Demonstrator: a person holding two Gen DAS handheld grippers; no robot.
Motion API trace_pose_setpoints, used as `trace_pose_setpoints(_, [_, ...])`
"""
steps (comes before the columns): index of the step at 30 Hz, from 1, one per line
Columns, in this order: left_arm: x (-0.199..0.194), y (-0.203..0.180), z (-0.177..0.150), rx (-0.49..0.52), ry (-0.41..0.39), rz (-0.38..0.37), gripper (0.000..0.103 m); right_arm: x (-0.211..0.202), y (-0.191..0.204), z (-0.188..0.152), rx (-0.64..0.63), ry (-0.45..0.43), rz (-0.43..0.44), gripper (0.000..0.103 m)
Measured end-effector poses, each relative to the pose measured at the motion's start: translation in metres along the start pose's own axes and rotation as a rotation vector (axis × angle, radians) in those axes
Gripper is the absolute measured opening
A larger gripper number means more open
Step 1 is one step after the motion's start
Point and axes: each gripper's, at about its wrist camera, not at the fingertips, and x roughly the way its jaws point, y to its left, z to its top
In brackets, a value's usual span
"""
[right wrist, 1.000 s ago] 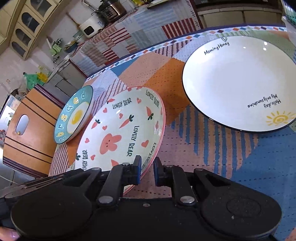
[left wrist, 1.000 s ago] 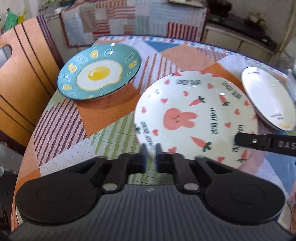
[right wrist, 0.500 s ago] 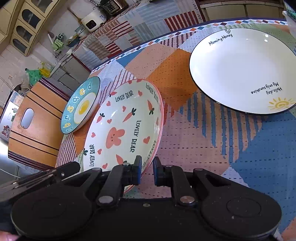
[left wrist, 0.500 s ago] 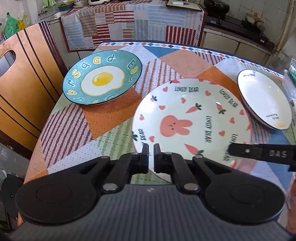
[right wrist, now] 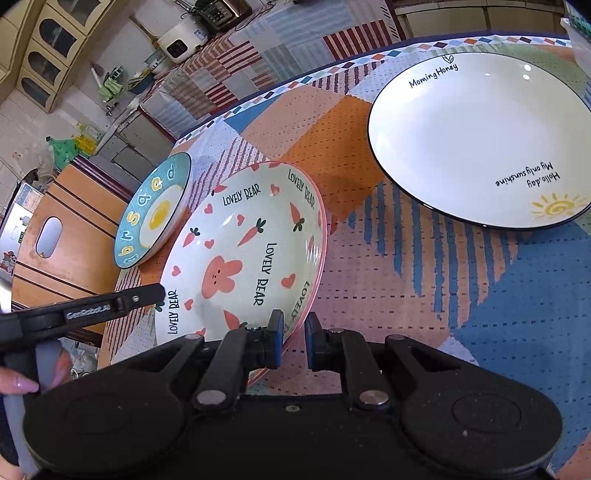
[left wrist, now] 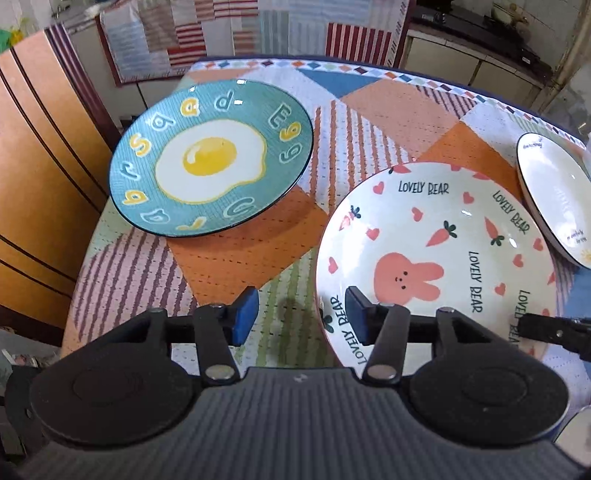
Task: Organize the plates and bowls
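Note:
Three plates are on the patchwork tablecloth. The teal fried-egg plate (left wrist: 210,166) lies at the far left and also shows in the right wrist view (right wrist: 153,216). The bunny "Lovely Bear" plate (left wrist: 436,258) is in the middle (right wrist: 243,254). The white sunshine plate (left wrist: 554,195) is at the right (right wrist: 480,136). My left gripper (left wrist: 299,317) is open, with its right finger over the bunny plate's near-left rim. My right gripper (right wrist: 294,338) is shut on the bunny plate's near-right rim, and the plate sits tilted.
The table's left edge drops off beside an orange wooden cabinet (left wrist: 33,177). A counter draped in striped patchwork cloth (left wrist: 221,33) stands behind the table. Kitchen appliances (right wrist: 184,40) sit on it further back.
My left gripper has opened and let go of the bunny plate's rim, and has shifted left. My right gripper stays clamped on the plate's rim.

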Motion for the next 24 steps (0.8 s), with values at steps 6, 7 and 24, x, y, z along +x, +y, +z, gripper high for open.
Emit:
trace_pose_setpoints(6, [0.019, -0.004, -0.002, -0.017, 0.009, -0.077, 0.043, 0.002, -0.002, 0.001, 0.001, 0.005, -0.006, 0.015])
trace_pose_setpoints(7, [0.022, -0.004, -0.002, -0.031, 0.010, -0.104, 0.036, 0.002, -0.003, 0.000, 0.001, 0.007, -0.008, 0.015])
trace_pose_setpoints(24, [-0.016, -0.003, -0.030, 0.014, 0.069, -0.033, 0.019, -0.001, 0.005, -0.016, -0.080, 0.048, 0.015, 0.016])
